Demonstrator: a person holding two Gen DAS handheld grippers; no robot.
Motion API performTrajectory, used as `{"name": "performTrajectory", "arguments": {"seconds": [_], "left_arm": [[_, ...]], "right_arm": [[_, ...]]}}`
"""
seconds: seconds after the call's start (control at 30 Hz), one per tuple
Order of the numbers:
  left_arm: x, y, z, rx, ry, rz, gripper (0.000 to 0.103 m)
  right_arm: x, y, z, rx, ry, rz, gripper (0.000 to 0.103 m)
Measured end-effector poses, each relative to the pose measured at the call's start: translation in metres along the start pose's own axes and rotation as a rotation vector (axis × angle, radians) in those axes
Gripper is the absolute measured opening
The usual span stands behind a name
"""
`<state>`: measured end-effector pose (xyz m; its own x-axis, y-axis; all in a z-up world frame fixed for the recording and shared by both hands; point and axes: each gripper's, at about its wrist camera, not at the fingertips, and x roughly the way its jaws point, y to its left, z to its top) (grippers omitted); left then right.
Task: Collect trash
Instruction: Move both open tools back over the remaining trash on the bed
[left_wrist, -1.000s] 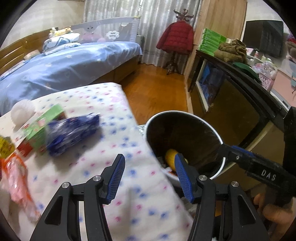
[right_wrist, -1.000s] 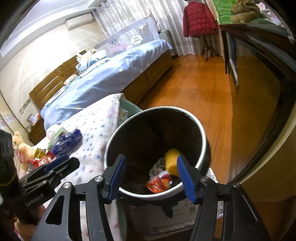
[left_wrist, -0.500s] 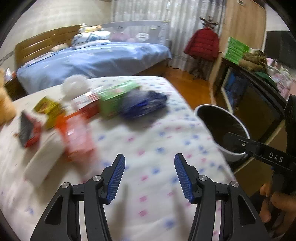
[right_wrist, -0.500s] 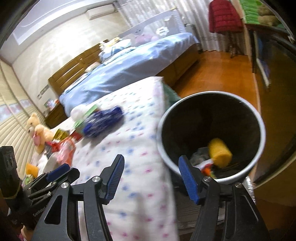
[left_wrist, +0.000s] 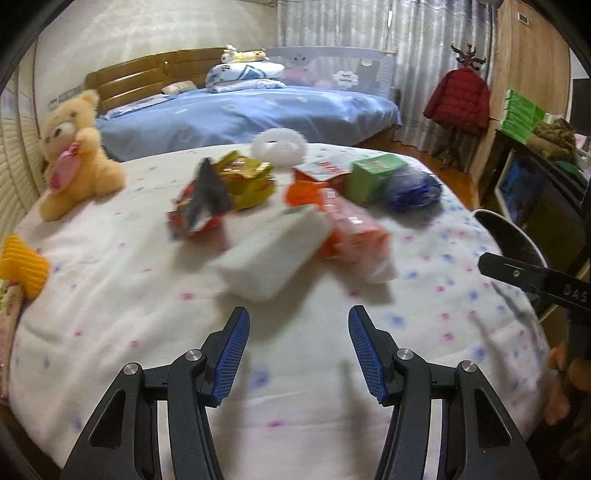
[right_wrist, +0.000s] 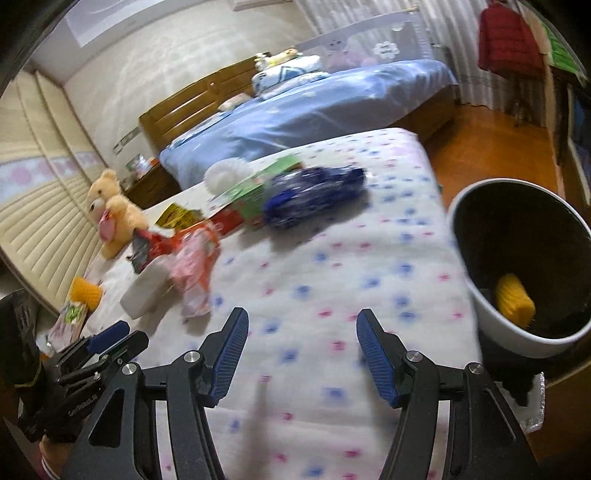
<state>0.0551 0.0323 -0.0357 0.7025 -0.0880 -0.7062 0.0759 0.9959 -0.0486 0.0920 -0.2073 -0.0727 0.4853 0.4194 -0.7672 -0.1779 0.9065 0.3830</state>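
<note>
Bedroom, dotted bed (left_wrist: 110, 295): wrappers and boxes piled mid-bed (left_wrist: 295, 206), bin (right_wrist: 517, 266) at its edge. Left tool (left_wrist: 297, 354) and right tool (right_wrist: 301, 354) both wide open, empty.

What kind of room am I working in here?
Most likely a home bedroom: a bed with blue bedding and a wooden headboard, a teddy bear on the flower-print cover, and a red jacket on a coat stand by the curtains.
</note>
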Motion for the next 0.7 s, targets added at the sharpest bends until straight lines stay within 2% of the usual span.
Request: {"name": "performTrajectory", "arguments": {"seconds": [0.1,0.2,0.47,0.6,0.67,0.7], "left_arm": [[-0.003,0.012,0.001,0.007,-0.006,0.019,0.057],[0.0,0.015,0.005,0.049,-0.008,0.018,0.068],[0.027,0.022,0.02,0.17,-0.007,0.061,0.069],[0.039,0.018,0.023,0.234,-0.005,0.052,0.07],[0.044,0.017,0.024,0.252,0.009,0.031,0.064],[0.046,0.016,0.025,0.256,0.011,0.016,0.056]], "right_arm": [[0.005,0.013,-0.001,-0.025,0.008,0.014,0.063],[0.01,0.021,-0.001,-0.033,0.016,0.025,0.063],[0.02,0.037,0.002,-0.05,0.032,0.046,0.063],[0.027,0.045,0.005,-0.058,0.037,0.057,0.063],[0.03,0.049,0.007,-0.062,0.04,0.065,0.063],[0.032,0.051,0.007,-0.062,0.042,0.069,0.063]]}}
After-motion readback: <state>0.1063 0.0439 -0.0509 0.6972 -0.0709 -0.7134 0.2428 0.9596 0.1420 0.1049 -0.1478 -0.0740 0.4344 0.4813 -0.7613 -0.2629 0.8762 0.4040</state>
